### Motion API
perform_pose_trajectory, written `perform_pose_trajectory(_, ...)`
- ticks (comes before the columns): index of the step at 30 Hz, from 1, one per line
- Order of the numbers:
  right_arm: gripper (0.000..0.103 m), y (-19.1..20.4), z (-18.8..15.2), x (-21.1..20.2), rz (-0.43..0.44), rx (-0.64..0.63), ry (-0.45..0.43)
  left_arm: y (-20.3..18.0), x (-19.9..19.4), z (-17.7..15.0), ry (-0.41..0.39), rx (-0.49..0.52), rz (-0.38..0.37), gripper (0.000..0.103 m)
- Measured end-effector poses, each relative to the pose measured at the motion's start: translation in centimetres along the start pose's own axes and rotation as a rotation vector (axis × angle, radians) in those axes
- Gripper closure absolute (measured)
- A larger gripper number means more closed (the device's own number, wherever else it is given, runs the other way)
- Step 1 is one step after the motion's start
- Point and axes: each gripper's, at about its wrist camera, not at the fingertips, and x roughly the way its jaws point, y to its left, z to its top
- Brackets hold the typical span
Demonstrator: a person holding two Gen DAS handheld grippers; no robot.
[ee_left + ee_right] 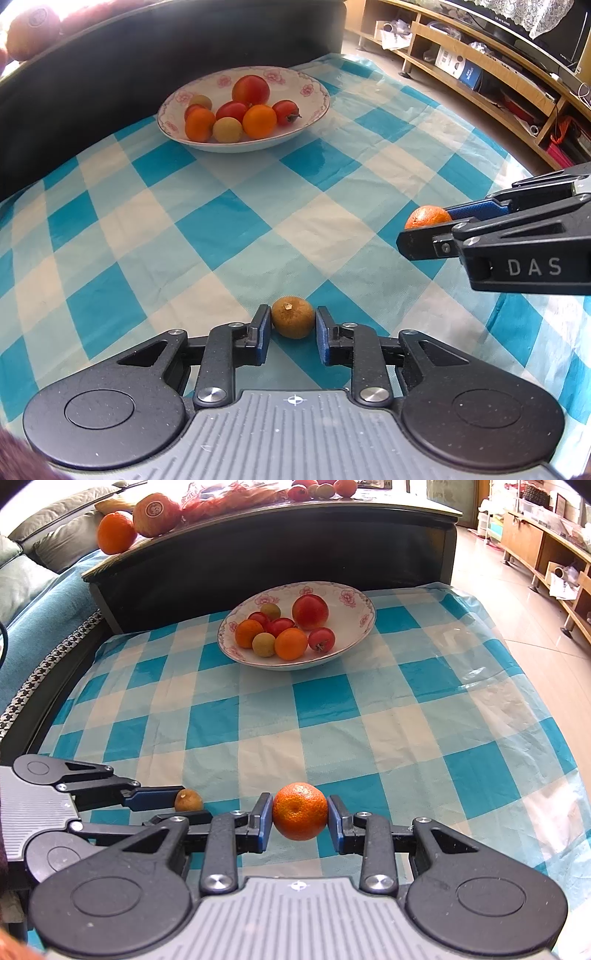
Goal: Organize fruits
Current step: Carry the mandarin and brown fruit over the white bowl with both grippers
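Left gripper (293,334) closed on a small brown fruit (293,316); both blue pads touch its sides, fruit low over the checked cloth (221,229). Right gripper (300,823) closed on a mandarin (300,811), pads pressed to both sides, also just above the cloth. In the left wrist view the right gripper enters from the right with the mandarin between its fingers. Bowl (354,602) sits at the far edge of the cloth, well apart from both grippers; the brown fruit and the mandarin are on the near side of it. Bowl holds red, orange and pale round fruits. Behind the bowl, a dark table (258,554) with more fruit on top.
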Motion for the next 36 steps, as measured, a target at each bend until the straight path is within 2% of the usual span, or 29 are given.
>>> perform_pose_trajectory(12, 0.068, 0.4, 0.6, 0.2, -0.007, -0.016, -0.013, 1.0, -1.4, 2.1, -0.073, -0.051, -0.012, 0.071)
perform_pose_trajectory(36, 0.068, 0.9, 2.1, 0.4, -0.011, -0.013, -0.035, 1.2, -1.9, 4.0, -0.116, -0.043, 0.006, 0.072)
